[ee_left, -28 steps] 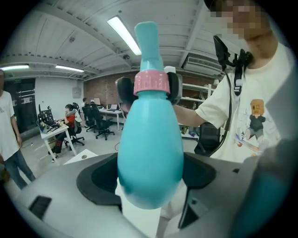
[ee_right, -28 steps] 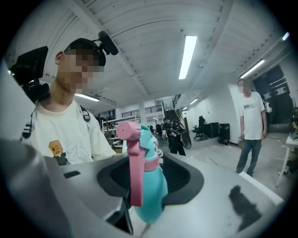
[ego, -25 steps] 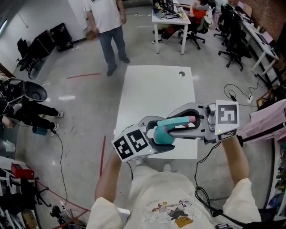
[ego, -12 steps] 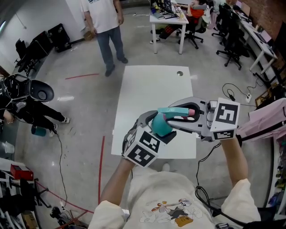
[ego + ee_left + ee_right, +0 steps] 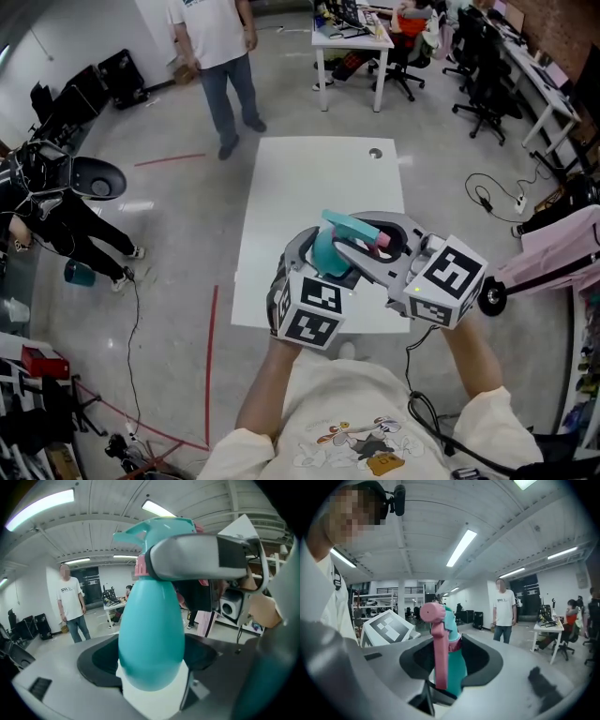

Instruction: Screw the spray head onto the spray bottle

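Observation:
In the head view I hold a teal spray bottle point(image 5: 327, 255) above the near end of the white table point(image 5: 319, 183). My left gripper point(image 5: 322, 265) is shut on the bottle's round body point(image 5: 151, 630). The teal spray head point(image 5: 350, 226), with its pink trigger point(image 5: 381, 241), sits on the bottle's neck above a pink collar point(image 5: 139, 567). My right gripper point(image 5: 364, 236) is shut on that spray head; in the right gripper view the trigger point(image 5: 436, 639) and head point(image 5: 452, 620) stand between its jaws. The right gripper's grey jaw crosses the neck in the left gripper view.
A person point(image 5: 220, 56) stands on the floor beyond the table's far end. Desks and office chairs point(image 5: 412, 47) fill the back right. Another person point(image 5: 56, 216) is at the left with gear around. A cable point(image 5: 497, 202) lies on the floor at the right.
Both grippers have swung together with the bottle. The left marker cube moved right and under the bottle, the right cube dropped toward me, and the spray head now points up-left instead of right.

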A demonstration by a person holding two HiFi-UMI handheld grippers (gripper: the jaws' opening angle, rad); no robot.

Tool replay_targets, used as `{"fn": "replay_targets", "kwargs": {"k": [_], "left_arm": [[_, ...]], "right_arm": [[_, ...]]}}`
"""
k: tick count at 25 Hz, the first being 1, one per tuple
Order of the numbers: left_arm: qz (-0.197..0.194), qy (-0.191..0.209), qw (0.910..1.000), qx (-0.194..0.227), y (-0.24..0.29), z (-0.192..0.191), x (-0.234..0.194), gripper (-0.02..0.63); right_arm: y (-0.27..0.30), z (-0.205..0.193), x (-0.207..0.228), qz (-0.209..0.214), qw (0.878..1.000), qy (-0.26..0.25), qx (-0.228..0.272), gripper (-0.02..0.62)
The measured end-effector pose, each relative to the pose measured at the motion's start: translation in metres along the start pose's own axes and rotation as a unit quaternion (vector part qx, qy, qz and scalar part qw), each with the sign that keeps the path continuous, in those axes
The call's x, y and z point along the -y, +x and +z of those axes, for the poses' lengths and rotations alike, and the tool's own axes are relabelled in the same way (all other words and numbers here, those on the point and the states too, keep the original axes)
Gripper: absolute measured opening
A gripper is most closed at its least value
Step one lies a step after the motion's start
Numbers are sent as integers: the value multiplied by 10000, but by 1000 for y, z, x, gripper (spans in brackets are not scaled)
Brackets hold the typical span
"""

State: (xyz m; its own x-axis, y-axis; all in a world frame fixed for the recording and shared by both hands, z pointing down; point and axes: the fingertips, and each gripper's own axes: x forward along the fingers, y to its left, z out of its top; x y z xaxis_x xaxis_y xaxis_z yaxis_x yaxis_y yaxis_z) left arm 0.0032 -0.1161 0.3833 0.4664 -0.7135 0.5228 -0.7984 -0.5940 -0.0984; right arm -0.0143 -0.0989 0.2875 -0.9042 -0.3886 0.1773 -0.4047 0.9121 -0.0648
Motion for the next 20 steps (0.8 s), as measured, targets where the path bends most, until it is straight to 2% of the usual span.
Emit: {"fn": "replay_targets", "kwargs": {"k": [3, 4, 6, 9, 11, 13, 15, 18, 20], "left_arm": [[-363, -66, 9993, 14, 6, -2, 6, 400], [-557, -66, 9984, 41, 7, -2, 8, 400], [-1020, -72, 9947, 129, 10, 1, 13, 400], [-1849, 4, 9824, 266, 13, 12, 23, 400], [-2568, 283, 9655, 325, 0, 12, 33, 400], [-3405, 638, 9373, 375, -26, 4, 47, 400], [-4038, 881, 9100, 346, -49, -8, 58, 400], [-4562, 1023, 8836, 253, -65, -19, 73, 400], [-4868, 1043, 8668, 270, -72, -21, 84, 400]], "right_arm": [[0, -4, -2, 97, 9999, 19, 46, 137], [-2, -5, -3, 247, 9997, 8, 20, 143], [-10, -7, -5, 653, 9978, 6, -58, 203], [-30, -3, 2, 1297, 9914, 158, -54, 225], [-41, 5, 4, 1634, 9862, 259, 38, 225], [-47, 14, -1, 1942, 9803, 324, 161, 225], [-53, 21, -12, 2409, 9691, 433, 294, 225], [-66, 31, -26, 3143, 9459, 584, 562, 225], [-76, 38, -28, 3474, 9315, 718, 804, 225]]}}
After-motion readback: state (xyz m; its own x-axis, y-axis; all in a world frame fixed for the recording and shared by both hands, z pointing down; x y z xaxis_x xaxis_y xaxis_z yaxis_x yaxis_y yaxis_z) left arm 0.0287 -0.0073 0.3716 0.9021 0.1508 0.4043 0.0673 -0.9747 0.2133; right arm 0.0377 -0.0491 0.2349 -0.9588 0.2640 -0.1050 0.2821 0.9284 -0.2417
